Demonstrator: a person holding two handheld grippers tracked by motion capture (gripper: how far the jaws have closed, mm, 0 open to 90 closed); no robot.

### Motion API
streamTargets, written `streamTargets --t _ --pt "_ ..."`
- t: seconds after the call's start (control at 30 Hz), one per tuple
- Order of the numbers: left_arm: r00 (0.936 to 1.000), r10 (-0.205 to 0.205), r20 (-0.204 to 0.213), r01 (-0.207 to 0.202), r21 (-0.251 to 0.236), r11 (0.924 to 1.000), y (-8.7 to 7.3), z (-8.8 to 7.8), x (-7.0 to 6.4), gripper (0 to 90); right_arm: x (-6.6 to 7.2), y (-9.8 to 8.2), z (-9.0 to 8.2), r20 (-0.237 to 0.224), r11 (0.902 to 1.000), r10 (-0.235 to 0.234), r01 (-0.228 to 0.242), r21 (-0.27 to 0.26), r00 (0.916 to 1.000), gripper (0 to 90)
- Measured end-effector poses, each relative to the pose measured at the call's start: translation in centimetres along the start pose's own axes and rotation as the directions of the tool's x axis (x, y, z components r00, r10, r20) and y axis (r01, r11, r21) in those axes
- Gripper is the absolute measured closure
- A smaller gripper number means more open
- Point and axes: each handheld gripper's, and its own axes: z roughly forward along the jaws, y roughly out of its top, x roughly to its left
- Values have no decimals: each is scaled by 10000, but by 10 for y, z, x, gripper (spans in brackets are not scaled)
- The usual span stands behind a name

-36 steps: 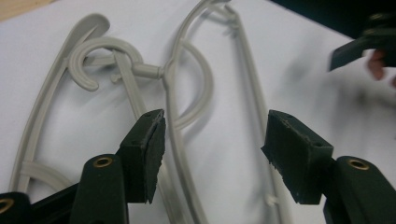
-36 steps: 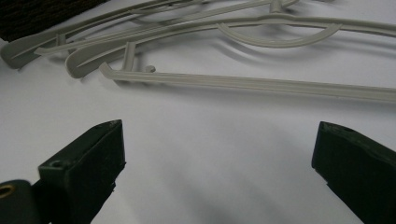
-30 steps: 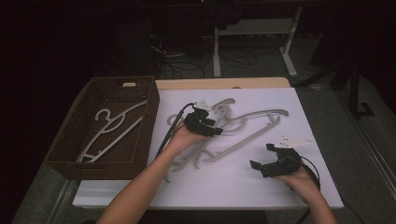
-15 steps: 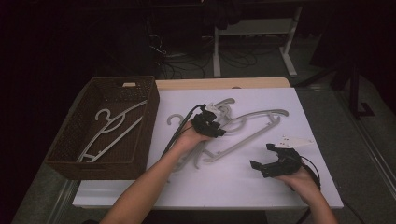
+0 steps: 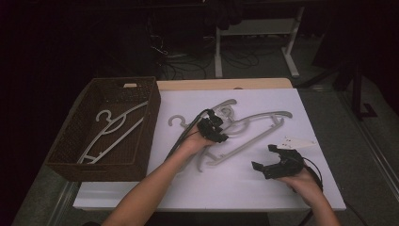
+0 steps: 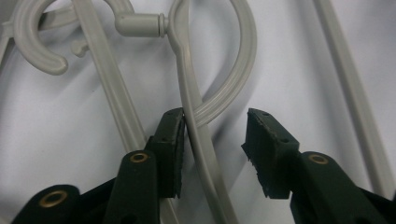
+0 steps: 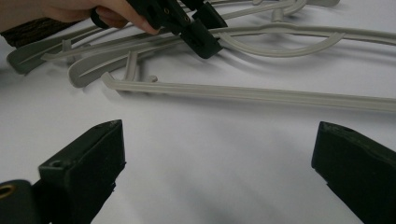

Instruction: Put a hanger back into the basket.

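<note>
Jaws of left gripper [image 6: 212,154] just closing around hanger [image 6: 198,140] arm, seemingly not yet pinching; right gripper [image 7: 215,172] spread, idle. Next: pinch, lift toward basket [image 5: 75,141].

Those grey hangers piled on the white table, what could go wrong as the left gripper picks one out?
The left gripper has been closing around one hanger's arm; one pad touches it, the other stands apart, so it might slip aside. The hangers overlap, and a hook lies close, so a lift could drag a neighbour along. The right gripper rests open on the table, steadying nothing, so the pile may shift.
</note>
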Motion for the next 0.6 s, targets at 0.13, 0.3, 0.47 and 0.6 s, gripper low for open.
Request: streamTargets --t 0.13,0.3,0.47,0.6 --pt "9996 -183 -209 184 40 9998 1 1 -2 608 0 0 -1 -23 10000 -10 10 -67 10000 23" --pt "9986 -276 -456 284 182 9994 3 1 -6 678 1 1 -2 -32 10000 -35 35 -92 10000 23" --pt "9965 -489 -684 508 269 9983 5 2 -11 763 2 2 -1 -16 9999 -87 86 -113 10000 41" --pt "9945 -638 -826 675 428 9968 8 2 -12 775 3 3 -1 -6 9999 -91 91 -137 10000 42"
